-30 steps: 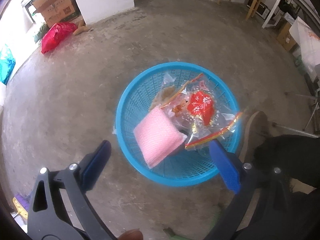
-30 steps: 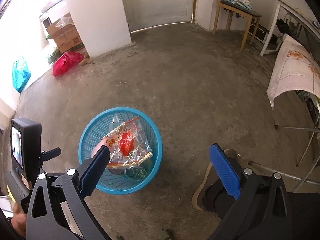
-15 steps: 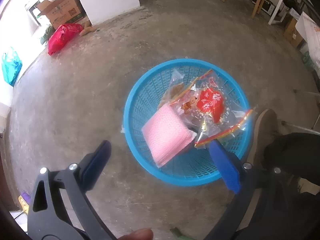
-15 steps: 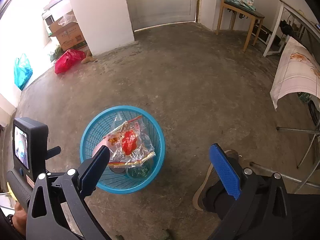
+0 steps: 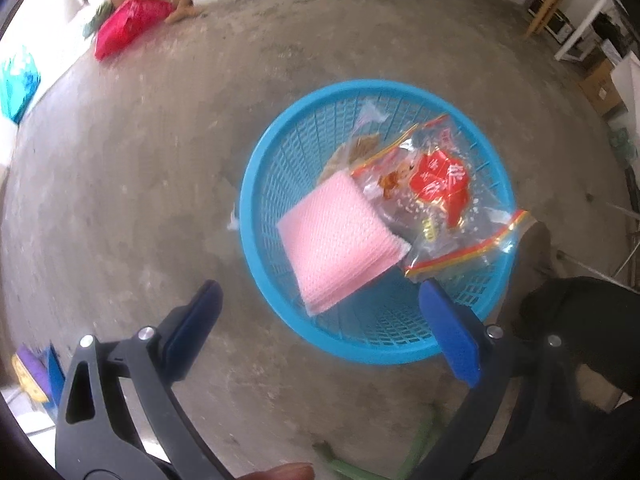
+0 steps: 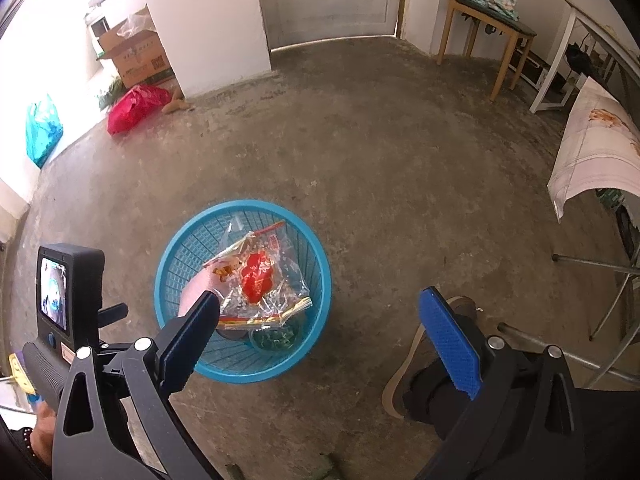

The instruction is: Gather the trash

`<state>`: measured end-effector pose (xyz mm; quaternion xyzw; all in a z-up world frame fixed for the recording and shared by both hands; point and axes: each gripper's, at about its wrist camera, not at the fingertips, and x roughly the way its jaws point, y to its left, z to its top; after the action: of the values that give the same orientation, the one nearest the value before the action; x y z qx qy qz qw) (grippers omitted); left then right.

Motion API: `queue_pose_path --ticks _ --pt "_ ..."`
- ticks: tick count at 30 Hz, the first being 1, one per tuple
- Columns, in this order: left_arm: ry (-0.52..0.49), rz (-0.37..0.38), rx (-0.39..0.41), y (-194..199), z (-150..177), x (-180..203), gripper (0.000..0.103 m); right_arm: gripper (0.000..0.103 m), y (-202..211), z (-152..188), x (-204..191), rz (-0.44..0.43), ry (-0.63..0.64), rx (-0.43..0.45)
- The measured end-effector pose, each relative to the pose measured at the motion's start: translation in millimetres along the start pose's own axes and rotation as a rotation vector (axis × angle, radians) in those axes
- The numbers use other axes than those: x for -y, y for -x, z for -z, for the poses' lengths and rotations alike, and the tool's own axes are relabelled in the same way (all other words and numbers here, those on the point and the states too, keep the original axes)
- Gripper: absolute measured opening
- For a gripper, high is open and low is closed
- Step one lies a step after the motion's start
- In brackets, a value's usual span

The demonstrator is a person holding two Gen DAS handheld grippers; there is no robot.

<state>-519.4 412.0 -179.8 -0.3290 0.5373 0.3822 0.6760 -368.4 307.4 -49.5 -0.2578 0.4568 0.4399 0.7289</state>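
Note:
A round blue mesh basket (image 5: 276,160) (image 6: 176,256) stands on the concrete floor. Inside lie a pink folded cloth (image 5: 336,240), a clear snack bag with a red label (image 5: 436,180) (image 6: 256,272) and a greenish cup (image 6: 276,336) at the bottom. My left gripper (image 5: 320,332) hovers open over the basket's near rim, nothing between its fingers. My right gripper (image 6: 320,336) hangs open higher up and to the basket's right, empty too. The pink cloth (image 6: 192,292) is partly hidden behind the right gripper's left finger.
A red plastic bag (image 6: 136,108) and cardboard boxes (image 6: 136,56) sit by the white wall at far left, a teal bag (image 6: 42,130) beside them. A wooden chair (image 6: 480,12) and a cloth-draped table (image 6: 592,140) stand at right. The person's shoe (image 6: 404,376) rests right of the basket.
The left gripper has drifted left and back, so the basket has slid rightward in its view. The right gripper rose slightly. Basket contents stay put.

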Motion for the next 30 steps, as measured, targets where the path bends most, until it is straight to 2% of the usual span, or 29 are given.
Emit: queue_pose_path --ticks 7,12,30 --pt "-0.016 -0.021 -0.046 -5.0 -4.2 7.1 0.095 0.097 -4.9 1.2 -3.2 -0.003 0.024 -0.024" --pt "0.015 -0.013 -0.059 -5.7 -8.4 9.2 0.095 0.097 -9.5 4.0 -4.4 -0.021 0.029 -0.054" --pt "0.024 -0.048 -0.054 0.7 -4.3 6.0 0.095 0.097 -11.9 3.9 -13.2 -0.055 0.053 -0.074"
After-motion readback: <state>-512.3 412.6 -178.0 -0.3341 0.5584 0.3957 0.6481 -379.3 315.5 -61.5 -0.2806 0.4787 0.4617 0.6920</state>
